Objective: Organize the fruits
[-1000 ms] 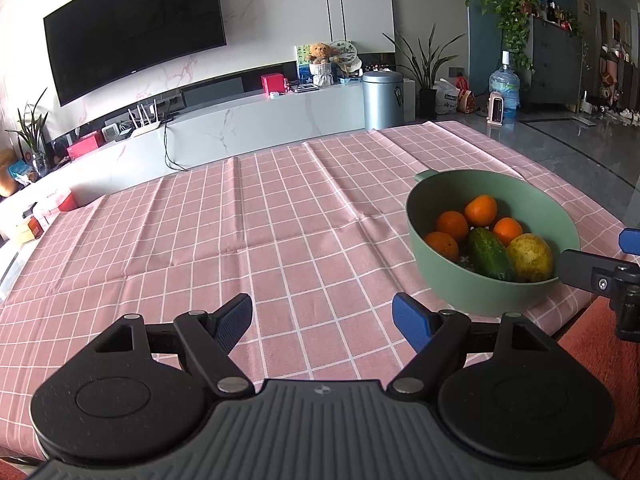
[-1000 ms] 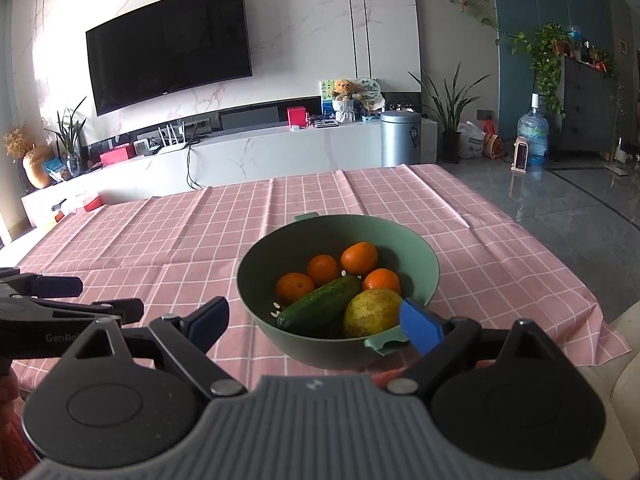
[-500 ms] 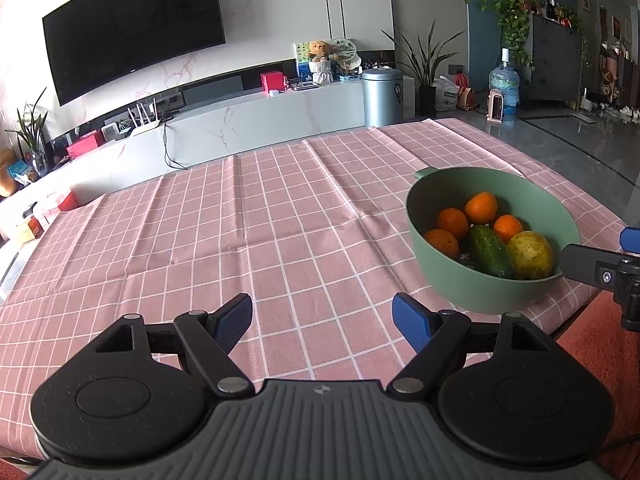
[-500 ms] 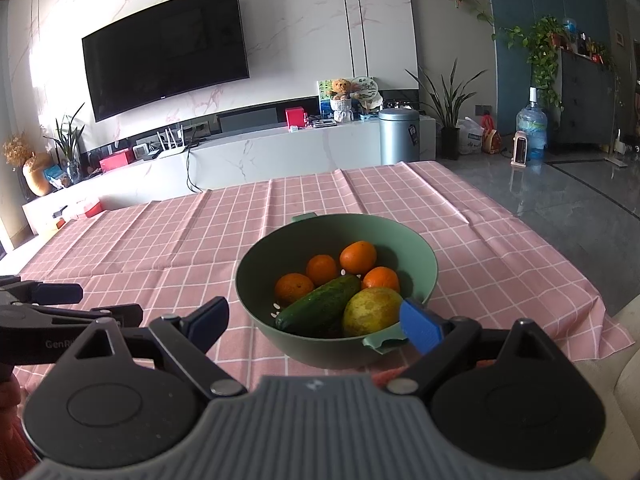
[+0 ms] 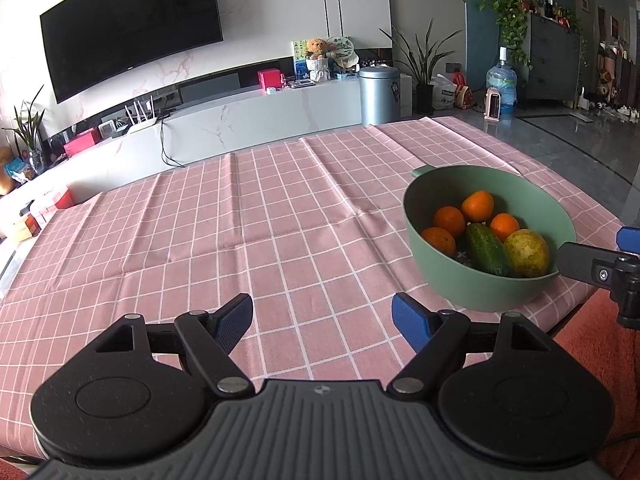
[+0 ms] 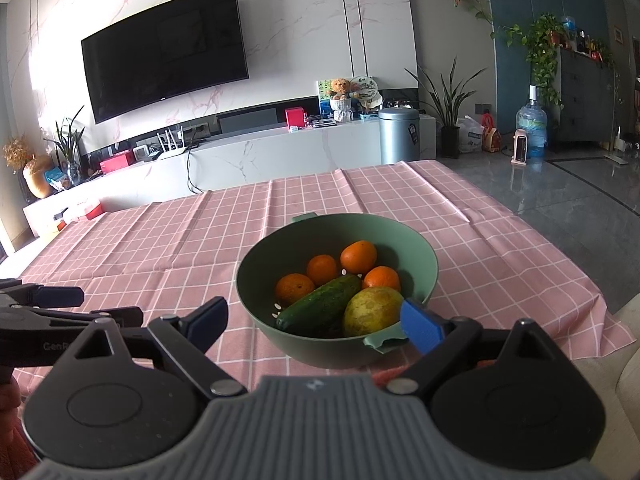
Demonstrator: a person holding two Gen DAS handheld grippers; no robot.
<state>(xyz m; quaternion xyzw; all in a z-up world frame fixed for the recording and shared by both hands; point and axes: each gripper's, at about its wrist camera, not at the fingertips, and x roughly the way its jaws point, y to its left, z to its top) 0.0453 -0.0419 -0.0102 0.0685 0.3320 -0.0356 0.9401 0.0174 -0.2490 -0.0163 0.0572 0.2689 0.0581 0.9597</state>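
Observation:
A green bowl [image 6: 424,280] stands on the pink checked tablecloth [image 6: 160,248] near the table's front right. It holds several oranges [image 6: 358,256], a dark green cucumber [image 6: 320,310] and a yellow-green pear [image 6: 372,310]. My right gripper [image 6: 316,318] is open and empty just in front of the bowl, its right finger by the near rim. The bowl also shows in the left wrist view [image 5: 480,292], at the right. My left gripper [image 5: 322,318] is open and empty over bare cloth, left of the bowl.
The right gripper's finger [image 5: 588,266] shows at the right edge of the left wrist view. The left gripper [image 6: 44,300] shows at the left edge of the right wrist view. The table's right edge [image 6: 600,300] drops to a grey floor. A TV wall and low cabinet stand beyond the table.
Both views have shifted only slightly; the bowl sits a little higher in the left wrist view. Both grippers stay open and empty.

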